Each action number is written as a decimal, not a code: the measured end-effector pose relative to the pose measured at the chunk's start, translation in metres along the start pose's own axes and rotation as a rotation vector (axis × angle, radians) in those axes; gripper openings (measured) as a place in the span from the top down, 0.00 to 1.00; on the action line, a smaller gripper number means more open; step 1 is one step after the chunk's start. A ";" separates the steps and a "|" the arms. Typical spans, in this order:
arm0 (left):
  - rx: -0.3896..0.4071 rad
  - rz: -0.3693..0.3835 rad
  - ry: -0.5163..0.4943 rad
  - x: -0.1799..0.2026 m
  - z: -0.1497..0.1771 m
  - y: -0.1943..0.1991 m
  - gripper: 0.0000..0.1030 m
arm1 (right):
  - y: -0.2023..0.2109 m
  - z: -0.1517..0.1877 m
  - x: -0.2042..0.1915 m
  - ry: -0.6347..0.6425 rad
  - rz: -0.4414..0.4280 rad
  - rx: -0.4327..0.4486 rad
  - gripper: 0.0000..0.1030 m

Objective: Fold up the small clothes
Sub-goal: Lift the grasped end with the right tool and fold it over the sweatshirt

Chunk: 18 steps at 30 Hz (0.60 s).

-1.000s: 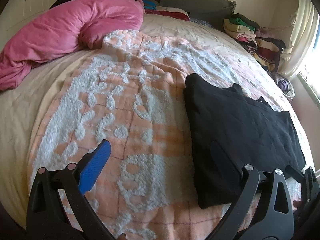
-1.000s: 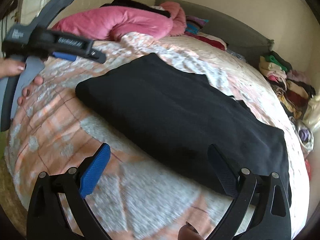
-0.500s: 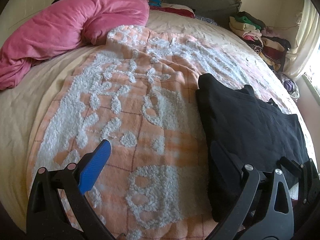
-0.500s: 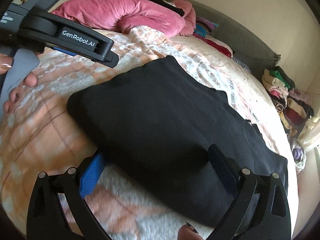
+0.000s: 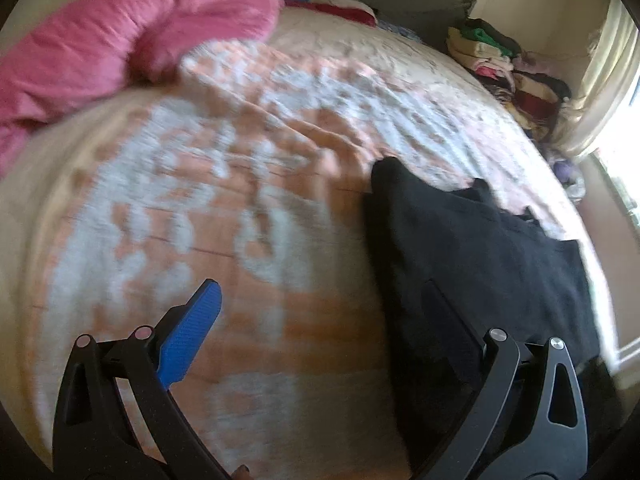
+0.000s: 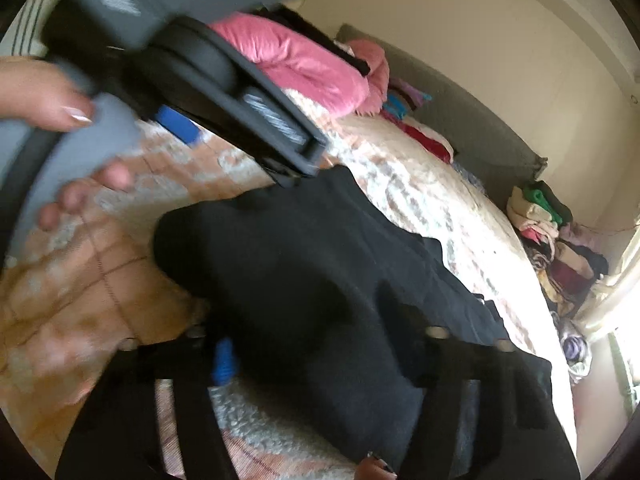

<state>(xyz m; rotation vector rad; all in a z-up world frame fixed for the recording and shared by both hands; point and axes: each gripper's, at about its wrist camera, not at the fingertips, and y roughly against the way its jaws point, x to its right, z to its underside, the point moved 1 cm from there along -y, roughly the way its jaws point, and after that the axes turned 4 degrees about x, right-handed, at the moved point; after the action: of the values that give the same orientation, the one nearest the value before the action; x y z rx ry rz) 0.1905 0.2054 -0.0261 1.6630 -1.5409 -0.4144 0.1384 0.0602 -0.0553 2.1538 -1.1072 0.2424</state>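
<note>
While the right tongs [image 6: 320,344] close around the black garment [image 6: 320,264], the left tongs [image 5: 320,308] gape beside it.

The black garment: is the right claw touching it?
Touching. The right wrist view shows the right claw closing with the black garment's near edge bunched between its jaws.

One black garment [image 5: 472,264] on one orange-and-white bedspread [image 5: 224,208], just ahead of the right gripper [image 6: 320,344]. One pink duvet roll [image 5: 132,36] far ahead-left of the left gripper [image 5: 320,312]. One stack of folded clothes [image 5: 500,64] far ahead-right. Two grippers, four fingers. One hand [image 6: 48,100].
</note>
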 end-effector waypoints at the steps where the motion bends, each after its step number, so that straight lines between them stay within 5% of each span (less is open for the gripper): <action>1: -0.016 0.025 0.014 0.002 -0.001 -0.003 0.09 | 0.004 0.001 0.002 -0.017 -0.013 0.010 0.68; 4: -0.054 0.067 0.031 0.009 -0.004 -0.014 0.09 | 0.012 0.001 0.009 -0.050 -0.019 0.036 0.78; 18: -0.120 0.192 0.034 0.067 -0.021 -0.028 0.09 | 0.053 0.005 0.048 -0.250 -0.007 0.105 0.82</action>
<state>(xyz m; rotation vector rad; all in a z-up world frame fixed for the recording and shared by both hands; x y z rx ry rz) 0.2382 0.1472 -0.0150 1.4096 -1.6010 -0.3672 0.1265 0.0048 -0.0113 2.3284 -1.2490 0.0284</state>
